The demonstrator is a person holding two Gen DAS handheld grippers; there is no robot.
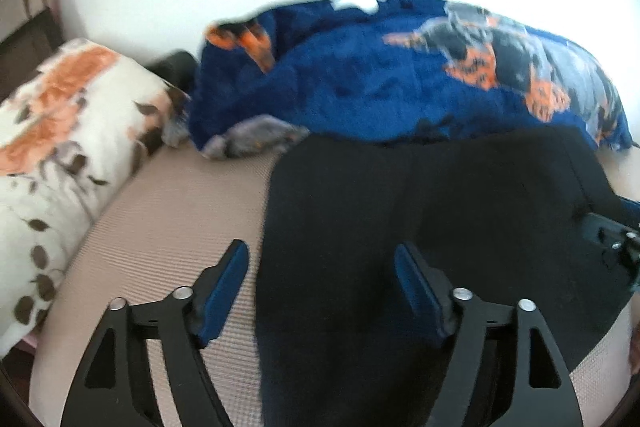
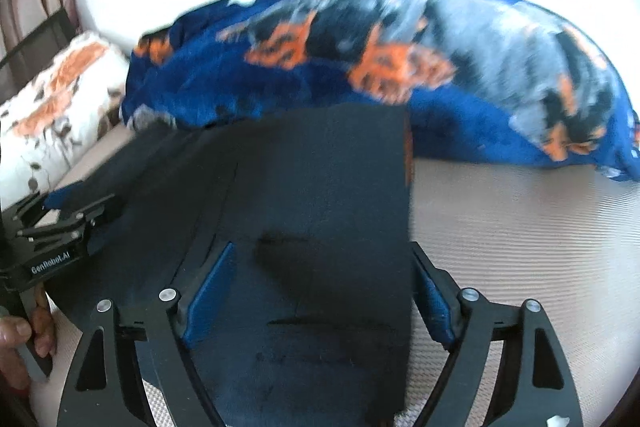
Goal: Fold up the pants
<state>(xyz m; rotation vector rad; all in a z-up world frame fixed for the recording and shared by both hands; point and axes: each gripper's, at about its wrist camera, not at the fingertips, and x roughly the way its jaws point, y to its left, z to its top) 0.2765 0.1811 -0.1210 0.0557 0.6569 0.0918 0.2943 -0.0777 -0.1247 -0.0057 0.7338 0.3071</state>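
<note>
The bed (image 1: 180, 195) is a beige ribbed surface, with bare room left of the pants in the left view and a wide bare stretch to their right in the right view. A blue blanket (image 2: 360, 67) is piled along the far side, its front edge overlapping the pants' far end, and a floral pillow (image 1: 60, 131) closes off the left. The black pants (image 2: 312, 195) lie flat mid-bed with a straight right edge. Left gripper (image 1: 322, 293) hangs spread wide over the pants' left edge, right gripper (image 2: 324, 297) spread wide over their right edge; neither's holding anything.
</note>
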